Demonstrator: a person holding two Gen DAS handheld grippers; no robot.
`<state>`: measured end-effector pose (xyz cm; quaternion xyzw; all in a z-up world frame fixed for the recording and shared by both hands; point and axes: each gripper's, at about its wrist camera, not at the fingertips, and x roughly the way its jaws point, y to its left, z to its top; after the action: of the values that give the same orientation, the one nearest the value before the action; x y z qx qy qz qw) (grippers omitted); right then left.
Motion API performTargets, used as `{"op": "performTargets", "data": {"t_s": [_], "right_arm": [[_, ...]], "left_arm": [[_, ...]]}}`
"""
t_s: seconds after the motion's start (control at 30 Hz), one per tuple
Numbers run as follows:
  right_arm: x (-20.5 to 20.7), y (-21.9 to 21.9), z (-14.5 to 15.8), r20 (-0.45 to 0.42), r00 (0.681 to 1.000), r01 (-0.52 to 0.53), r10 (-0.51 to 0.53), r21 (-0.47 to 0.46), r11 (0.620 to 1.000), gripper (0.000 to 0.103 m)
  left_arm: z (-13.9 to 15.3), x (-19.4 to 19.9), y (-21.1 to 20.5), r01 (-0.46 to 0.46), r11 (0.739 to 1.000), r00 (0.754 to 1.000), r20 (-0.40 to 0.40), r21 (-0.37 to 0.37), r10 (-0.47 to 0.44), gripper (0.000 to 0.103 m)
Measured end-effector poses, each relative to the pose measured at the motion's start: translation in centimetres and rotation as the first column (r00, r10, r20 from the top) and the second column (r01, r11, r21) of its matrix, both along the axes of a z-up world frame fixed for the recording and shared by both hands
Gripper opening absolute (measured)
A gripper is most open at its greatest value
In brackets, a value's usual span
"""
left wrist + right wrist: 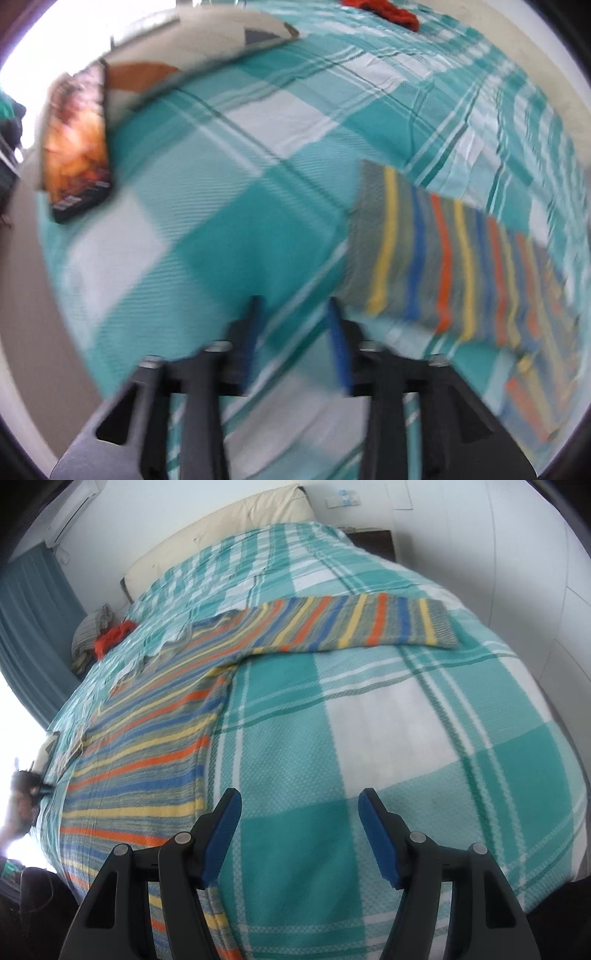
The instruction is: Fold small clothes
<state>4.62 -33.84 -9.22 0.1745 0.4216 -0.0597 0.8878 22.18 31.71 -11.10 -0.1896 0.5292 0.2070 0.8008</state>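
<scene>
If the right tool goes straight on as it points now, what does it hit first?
Probably the bare checked bedspread between the open right tool; the striped sweater lies just to the side.

No text, label, brand, number or sign can be read in either view. The book [75,147] on the bed — seen from the left wrist — carries pale marks near the foot of its dark orange cover, too blurred to make out. The wall plate [343,498] in the right wrist view is small and shows blue patches only — no legible lettering.
</scene>
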Motion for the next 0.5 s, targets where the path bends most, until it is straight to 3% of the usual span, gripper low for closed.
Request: {"op": "performTargets", "data": {"t_s": [0.07,0.17,0.2,0.23,0.33,0.37,0.43,0.5], "right_arm": [[0.0,-0.4,0.2,-0.001,1.000,0.018,-0.018,-0.002,1.000,0.066],[-0.2,-0.8,0.5,-0.003,1.000,0.006,-0.006,0.039,0.999,0.066],[-0.3,-0.8,0.7,0.000,1.000,-0.004,0.004,0.051,0.999,0.066],[-0.5,-0.7,0.9,0.000,1.000,-0.016,0.016,0.057,0.998,0.066],[-1.0,-0.1,1.3,-0.063,0.994,-0.085,0.093,0.124,0.989,0.066],[-1.3,0.3,1.3,-0.104,0.984,-0.127,0.146,0.174,0.977,0.066],[-1.9,1.7,0.7,-0.227,0.932,-0.221,0.284,0.265,0.939,0.066],[-2.7,3.6,-0.1,-0.330,0.857,-0.309,0.396,0.285,0.907,0.066]], "left_arm": [[1.0,-2.9,-1.5,0.081,0.996,0.996,0.024,0.025,-0.081,0.061],[1.7,-6.7,-4.6,0.249,0.968,0.968,0.049,-0.041,-0.247,0.063],[1.8,-8.0,-5.8,0.308,0.949,0.951,0.054,-0.062,-0.305,0.064],[1.9,-9.9,-8.0,0.404,0.910,0.915,0.059,-0.092,-0.400,0.065],[1.3,-13.8,-12.2,0.555,0.820,0.831,0.051,-0.139,-0.553,0.069],[0.6,-15.4,-13.7,0.594,0.790,0.802,0.029,-0.152,-0.597,0.069],[-1.2,-17.6,-16.1,0.639,0.747,0.757,-0.022,-0.182,-0.653,0.069],[-2.6,-18.5,-17.4,0.660,0.727,0.731,-0.060,-0.189,-0.679,0.069]]}}
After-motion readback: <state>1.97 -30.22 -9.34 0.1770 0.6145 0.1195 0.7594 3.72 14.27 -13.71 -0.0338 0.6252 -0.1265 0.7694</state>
